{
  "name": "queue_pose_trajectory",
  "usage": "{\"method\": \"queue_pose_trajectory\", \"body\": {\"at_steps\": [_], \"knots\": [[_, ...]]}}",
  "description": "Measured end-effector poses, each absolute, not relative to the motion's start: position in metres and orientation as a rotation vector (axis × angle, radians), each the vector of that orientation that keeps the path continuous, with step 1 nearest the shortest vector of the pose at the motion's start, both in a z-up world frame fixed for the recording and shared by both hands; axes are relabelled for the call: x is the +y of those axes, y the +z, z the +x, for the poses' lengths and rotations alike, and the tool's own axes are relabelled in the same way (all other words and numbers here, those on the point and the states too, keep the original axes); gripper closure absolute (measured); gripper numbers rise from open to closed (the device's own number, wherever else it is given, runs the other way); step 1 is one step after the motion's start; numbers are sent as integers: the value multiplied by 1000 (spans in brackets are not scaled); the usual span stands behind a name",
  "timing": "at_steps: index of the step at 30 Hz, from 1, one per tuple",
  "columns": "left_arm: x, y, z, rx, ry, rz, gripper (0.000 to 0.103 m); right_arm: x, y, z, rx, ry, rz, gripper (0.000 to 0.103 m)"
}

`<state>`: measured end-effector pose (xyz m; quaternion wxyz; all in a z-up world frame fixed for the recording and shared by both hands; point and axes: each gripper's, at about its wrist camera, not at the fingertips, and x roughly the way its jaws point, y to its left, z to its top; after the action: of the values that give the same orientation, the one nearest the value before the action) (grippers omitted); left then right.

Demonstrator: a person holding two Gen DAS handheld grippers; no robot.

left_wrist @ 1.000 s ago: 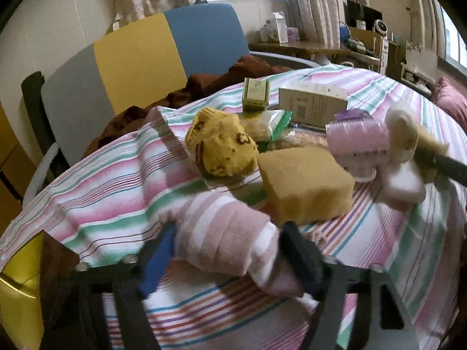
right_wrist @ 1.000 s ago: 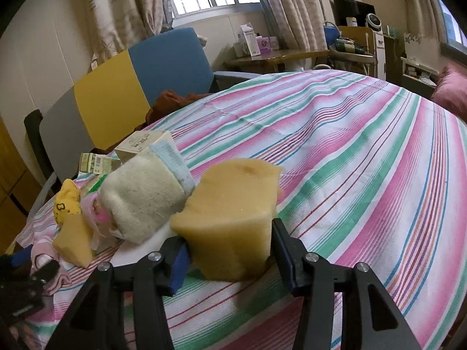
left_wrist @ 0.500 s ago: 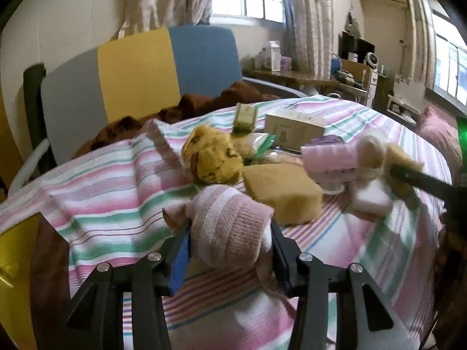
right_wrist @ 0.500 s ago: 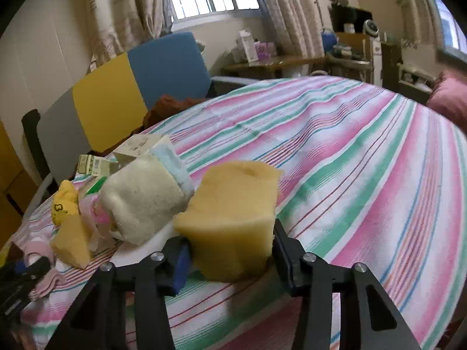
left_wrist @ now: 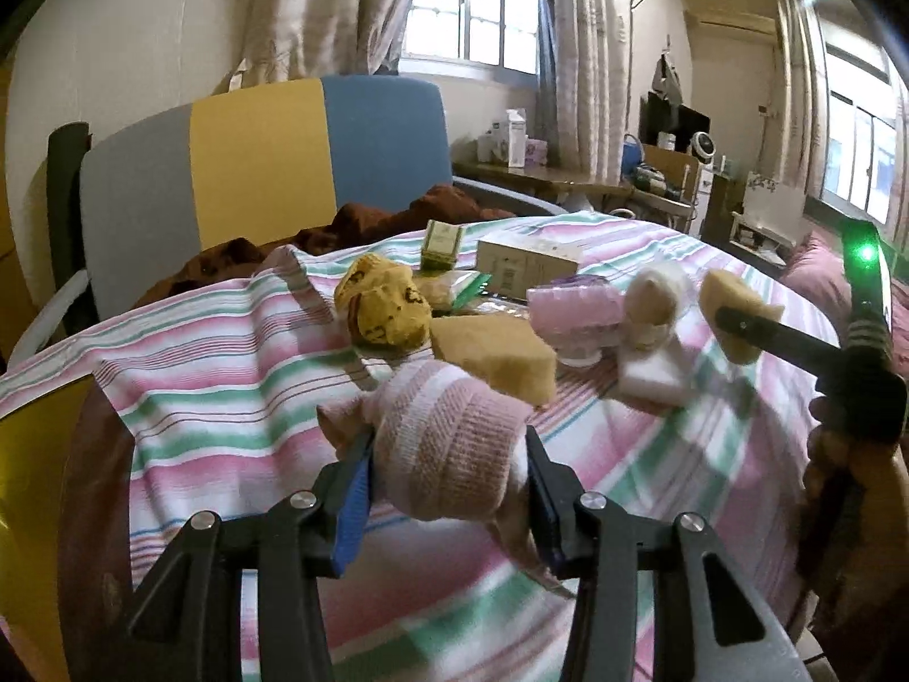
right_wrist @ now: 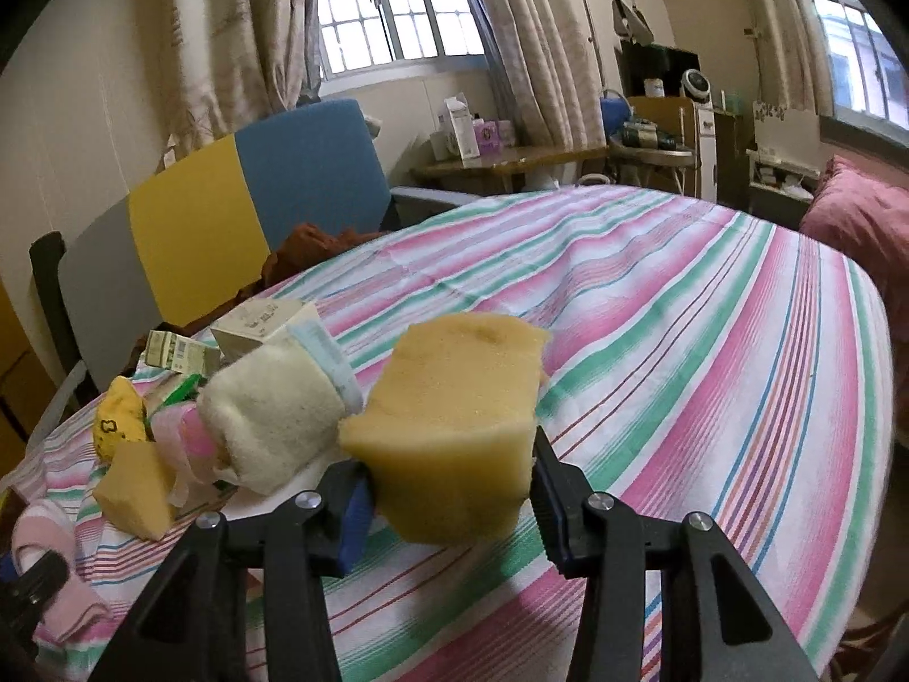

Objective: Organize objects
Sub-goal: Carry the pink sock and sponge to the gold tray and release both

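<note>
My left gripper (left_wrist: pixel 449 454) is shut on a rolled pink-and-white striped sock (left_wrist: pixel 449 432), held just above the striped tablecloth (left_wrist: pixel 227 375). My right gripper (right_wrist: pixel 449 477) is shut on a yellow sponge (right_wrist: pixel 454 398), lifted off the cloth; the left wrist view shows this sponge (left_wrist: pixel 733 307) at the right. Between the two lie a second yellow sponge (left_wrist: pixel 494 352), a yellow sock roll (left_wrist: pixel 386 307), a pink roll (left_wrist: pixel 574 307), a cream sock roll (right_wrist: pixel 272 420) and a white block (left_wrist: pixel 653 375).
Two cardboard boxes (left_wrist: pixel 528 267) and a small green box (left_wrist: pixel 443 241) stand behind the pile. A grey, yellow and blue chair (left_wrist: pixel 255 170) with a brown cloth is past the table's far edge. The striped cloth (right_wrist: pixel 682 341) stretches bare to the right.
The left jaws have closed in and squeezed the pink sock, and it has come up and back from the pile. The right gripper has kept its hold on the sponge with hardly any movement.
</note>
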<state>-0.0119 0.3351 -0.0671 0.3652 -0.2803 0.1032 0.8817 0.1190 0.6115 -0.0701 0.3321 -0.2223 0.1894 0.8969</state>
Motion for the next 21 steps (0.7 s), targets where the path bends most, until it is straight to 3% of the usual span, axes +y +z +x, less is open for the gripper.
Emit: {"method": "queue_pose_trajectory", "body": {"at_steps": [6,15,21], "knots": [[317,-63,12,220,2234,-719,56,587,-65,130,427,2372,-608,54],[270,-37,53,124,2137,-696,56,537,-61,156,559,2468,-657,54],[225,-22,62,24,2172,-704,56,477,-35,154,503,2636,-659,54]]}}
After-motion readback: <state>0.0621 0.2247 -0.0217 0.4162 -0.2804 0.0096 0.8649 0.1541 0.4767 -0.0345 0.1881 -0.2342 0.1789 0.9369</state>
